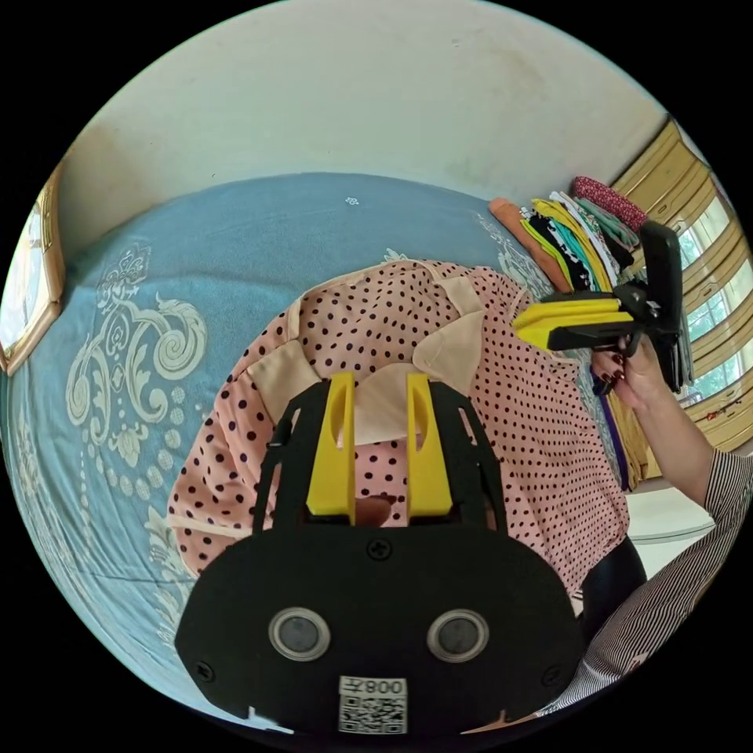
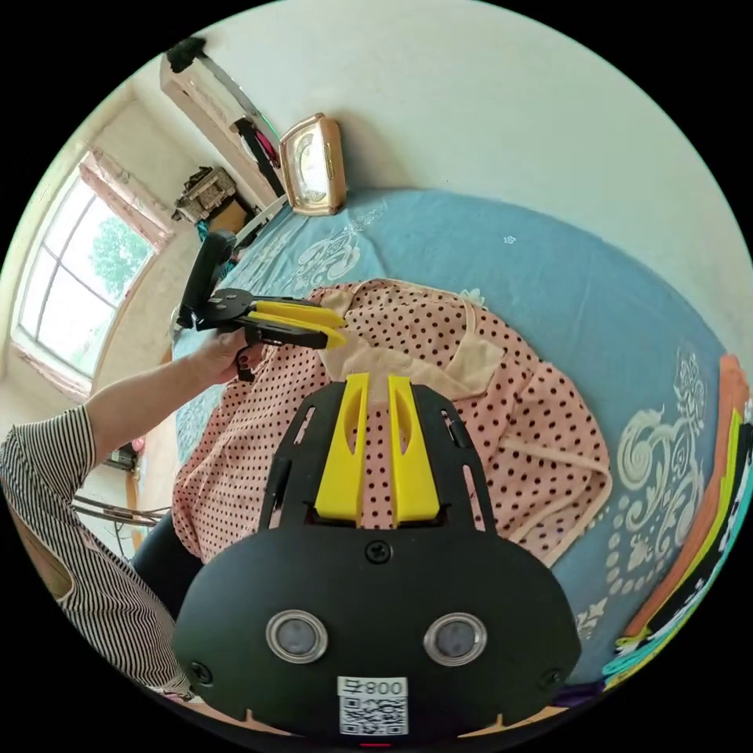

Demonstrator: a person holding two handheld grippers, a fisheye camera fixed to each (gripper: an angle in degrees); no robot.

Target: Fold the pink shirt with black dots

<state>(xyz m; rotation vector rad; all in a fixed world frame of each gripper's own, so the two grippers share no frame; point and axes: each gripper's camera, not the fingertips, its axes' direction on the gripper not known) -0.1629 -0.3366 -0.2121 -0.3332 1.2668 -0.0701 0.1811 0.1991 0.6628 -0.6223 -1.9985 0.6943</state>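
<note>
In the left gripper view, the left claw (image 1: 379,408) is hovering over the pink shirt with black dots (image 1: 502,408), its yellow jaws standing apart with a moderate gap and nothing between them; the pale collar is showing through that gap. The shirt is lying spread on the blue bedspread (image 1: 157,314), filling the middle of the view, with its hem running over the bed's edge toward five o'clock. At three o'clock the right claw (image 1: 524,323) is pointing in over the shirt's shoulder, held by a hand (image 1: 631,376); its jaws are lying almost together and empty. A stack of folded clothes (image 1: 572,235) is sitting at two o'clock.

In the right gripper view, the right claw (image 2: 378,388) is aiming at the collar from above, jaws narrowly parted and gripping nothing. The left claw (image 2: 336,328) is coming in from ten o'clock, just beside the collar, jaws a little apart.

Neither claw is gripping cloth yet, so the fold looks unstarted. The risk from here: the hanging hem may be dragging the shirt off the bed once one side is being lifted, and a pinch catching only the top layer near the collar would leave the fold crooked.
</note>
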